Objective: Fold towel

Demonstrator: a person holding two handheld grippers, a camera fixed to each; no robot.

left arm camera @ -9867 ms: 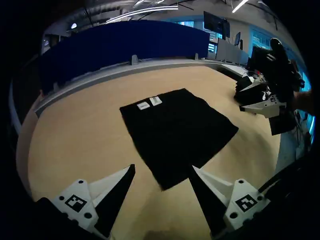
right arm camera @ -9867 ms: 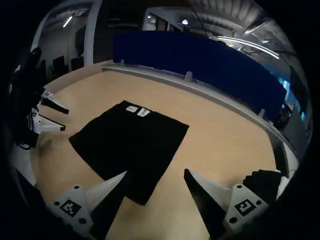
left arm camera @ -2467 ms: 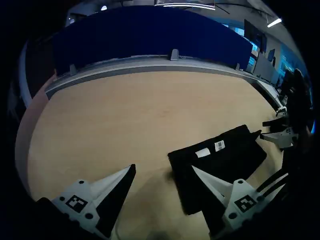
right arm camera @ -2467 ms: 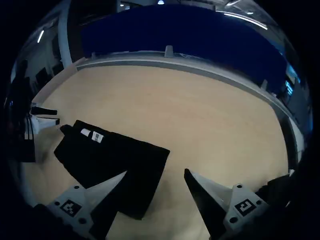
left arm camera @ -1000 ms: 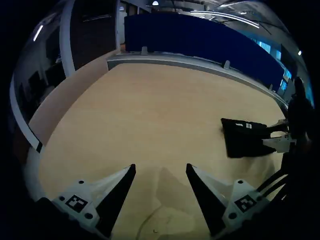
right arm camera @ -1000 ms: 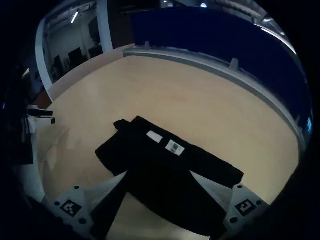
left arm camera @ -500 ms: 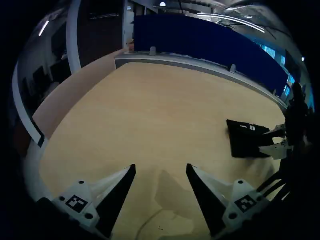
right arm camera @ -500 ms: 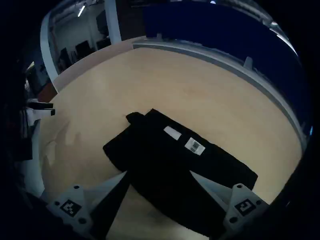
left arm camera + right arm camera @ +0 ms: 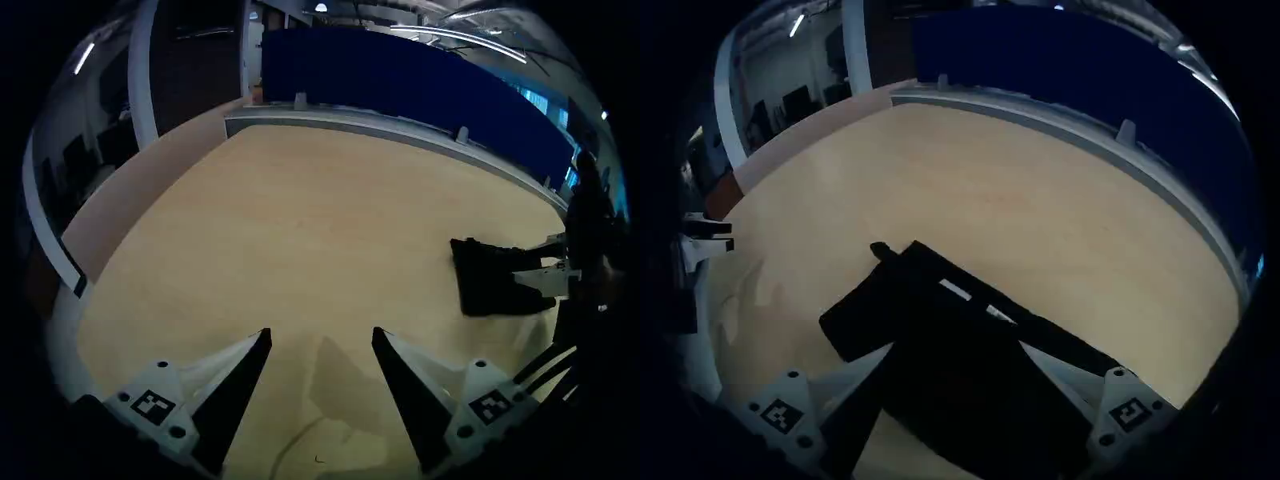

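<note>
Now, a lopsided fold threatens.
On the desk, the black towel lies beneath your right gripper, fingers spread; your left gripper, also spread, hangs well apart from it, so a lone pull could bunch it.

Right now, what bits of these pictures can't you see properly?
- Right gripper view: the towel is as dark as the insides of the right claw, so whether they touch is unclear.
- Right gripper view: the white labels are thin slivers, too thin to make out.
- Left gripper view: the towel's right end is hidden by the right claw, small and dim.
- Right gripper view: the left claw is cut by the edge.
</note>
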